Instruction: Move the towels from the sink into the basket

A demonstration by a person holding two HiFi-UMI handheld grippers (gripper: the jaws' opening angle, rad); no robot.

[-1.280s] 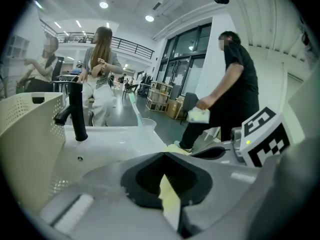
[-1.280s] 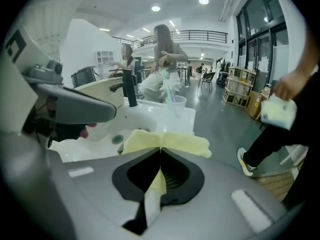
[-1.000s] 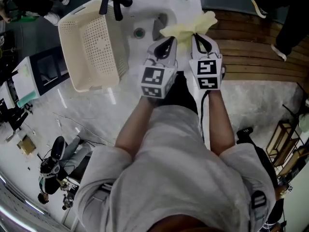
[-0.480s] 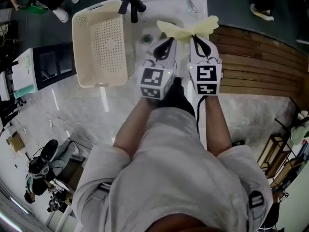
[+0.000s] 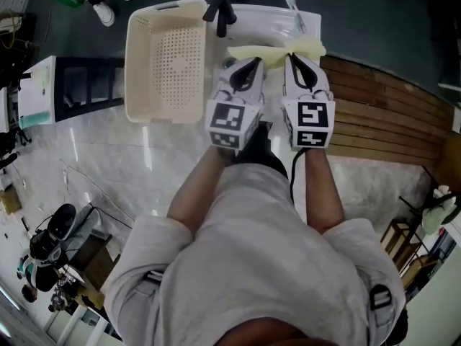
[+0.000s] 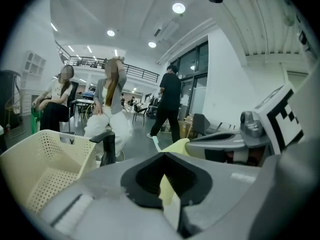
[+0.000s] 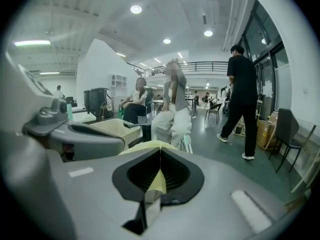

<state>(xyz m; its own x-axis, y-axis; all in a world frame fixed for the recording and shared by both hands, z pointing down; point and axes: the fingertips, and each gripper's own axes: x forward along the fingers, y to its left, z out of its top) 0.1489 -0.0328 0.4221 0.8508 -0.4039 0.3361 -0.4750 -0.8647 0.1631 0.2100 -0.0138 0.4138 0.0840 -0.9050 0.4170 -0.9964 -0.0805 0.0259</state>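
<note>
Left of the fingers stands the cream basket (image 5: 166, 63). The left gripper (image 5: 248, 63) is closed tight on one end of the yellow towel (image 5: 275, 50). The right gripper (image 5: 296, 58) pinches the other end, with the towel stretched between them over the sink (image 5: 263, 16).

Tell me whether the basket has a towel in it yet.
Empty: the basket shows only its bare perforated floor. The yellow towel is clamped in the left gripper and right gripper.
</note>
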